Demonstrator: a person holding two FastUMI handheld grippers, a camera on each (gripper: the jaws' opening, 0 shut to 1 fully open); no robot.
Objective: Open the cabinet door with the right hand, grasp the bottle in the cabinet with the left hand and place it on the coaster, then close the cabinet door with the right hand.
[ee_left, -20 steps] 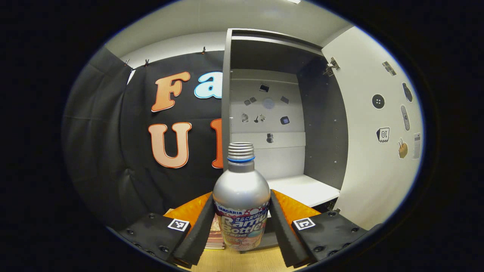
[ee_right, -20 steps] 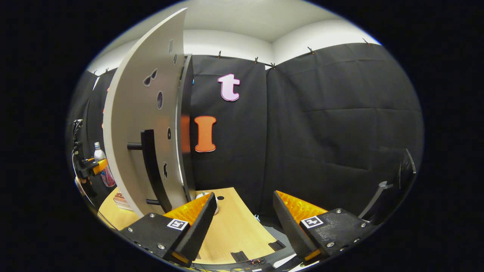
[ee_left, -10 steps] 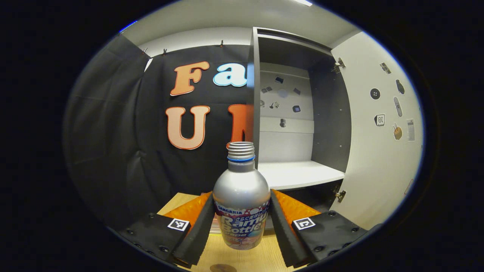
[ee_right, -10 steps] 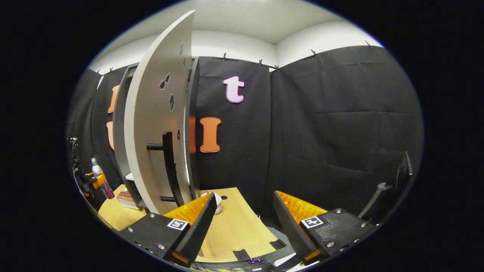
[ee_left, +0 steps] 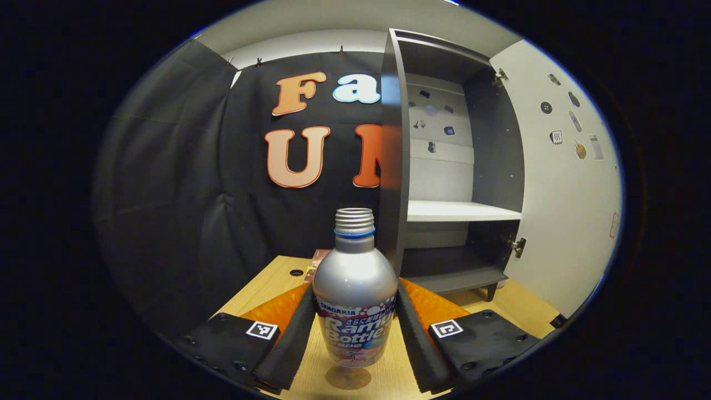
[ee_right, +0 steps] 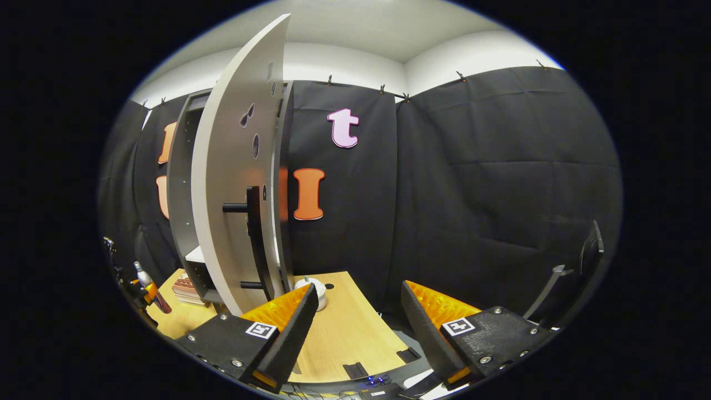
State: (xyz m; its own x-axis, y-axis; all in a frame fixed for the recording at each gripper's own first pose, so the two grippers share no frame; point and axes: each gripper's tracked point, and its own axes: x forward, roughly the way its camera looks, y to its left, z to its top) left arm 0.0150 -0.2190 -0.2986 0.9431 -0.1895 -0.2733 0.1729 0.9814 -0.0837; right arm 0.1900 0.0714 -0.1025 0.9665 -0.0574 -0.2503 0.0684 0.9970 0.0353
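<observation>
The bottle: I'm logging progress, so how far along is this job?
Done: the cabinet door stands open and the bottle is out of the cabinet. In hand: the left gripper clamps the bottle just above the coaster. Left: set it down, release, then the open right gripper closes the door.

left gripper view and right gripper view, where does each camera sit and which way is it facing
Left gripper view: rides the left gripper, facing the open cabinet; its fingers clamp the bottle above the coaster.
Right gripper view: rides the right gripper, facing the open cabinet door and its handle; its fingers stand apart.
Shared: cabinet, door, wooden table, bottle.
</observation>
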